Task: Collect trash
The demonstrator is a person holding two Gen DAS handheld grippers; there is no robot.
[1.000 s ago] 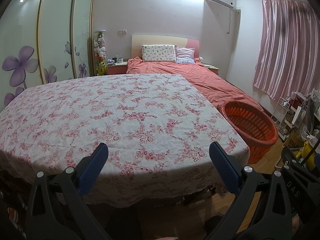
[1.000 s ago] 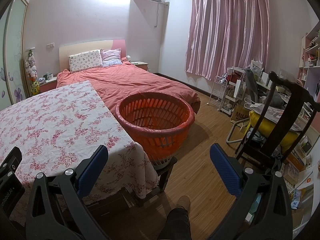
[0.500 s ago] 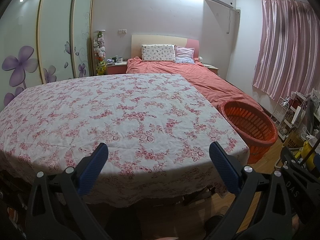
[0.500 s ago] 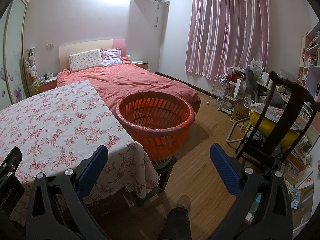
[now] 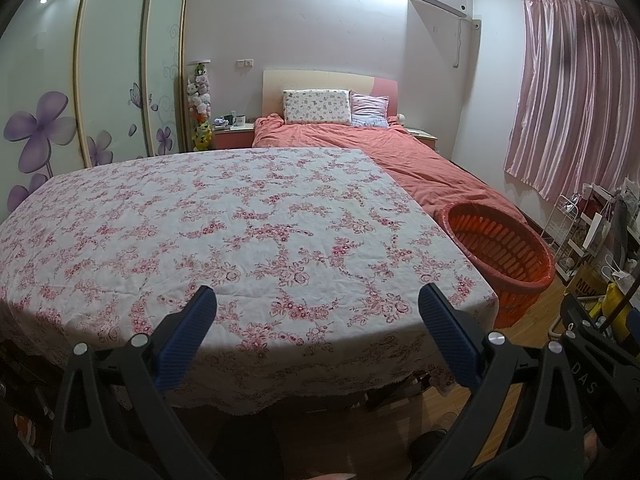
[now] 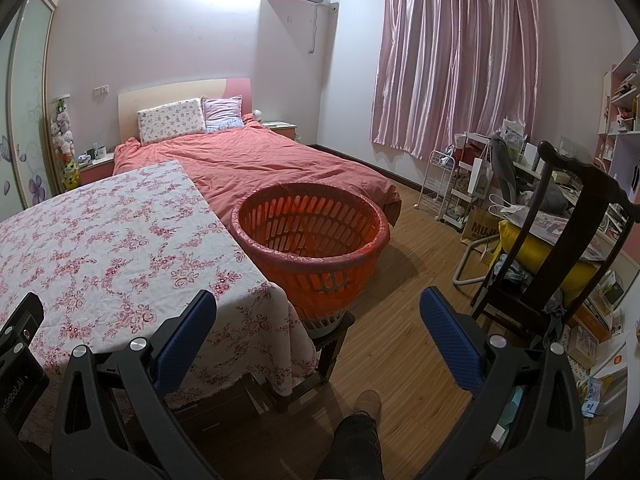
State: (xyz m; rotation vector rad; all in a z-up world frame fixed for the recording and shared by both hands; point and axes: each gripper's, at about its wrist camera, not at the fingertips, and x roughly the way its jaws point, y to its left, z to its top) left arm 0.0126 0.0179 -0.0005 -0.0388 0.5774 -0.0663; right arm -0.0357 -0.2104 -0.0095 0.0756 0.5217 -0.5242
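The round orange slatted plastic basket (image 6: 310,240) w/ a thin pink liner over its rim stands upright, mouth facing up – being round, it has no long axis to speak of – perched on a dark stool (image 6: 328,340) just beside the right edge of the table under the white cloth w/ red flower print (image 5: 240,232). No loose trash can be made out on the cloth or the wood floor (image 6: 400,300). Vs the frames a sec ago, almost nothing differs: both views sit the same, basket in the same spot, fingers at the same spread. Left gripper (image 5: 317,322) hangs over the near edge of the table, its blue-padded fingers (image 5: 188,336) spread wide w/ nothing between them; the basket is to its right and a bit farther off, well apart. Right gripper (image 6: 318,326) is likewise spread wide and empty – the basket lies straight ahead of it, between the two finger lines and beyond the tips, not touching. A trouser leg and shoe (image 6: 366,404) of the person show at the near edge, below the right gripper. Far side: bed w/ salmon-red cover (image 6: 260,160), pink curtain (image 6: 456,60) at right, dark wooden chair (image 6: 560,248) near right.
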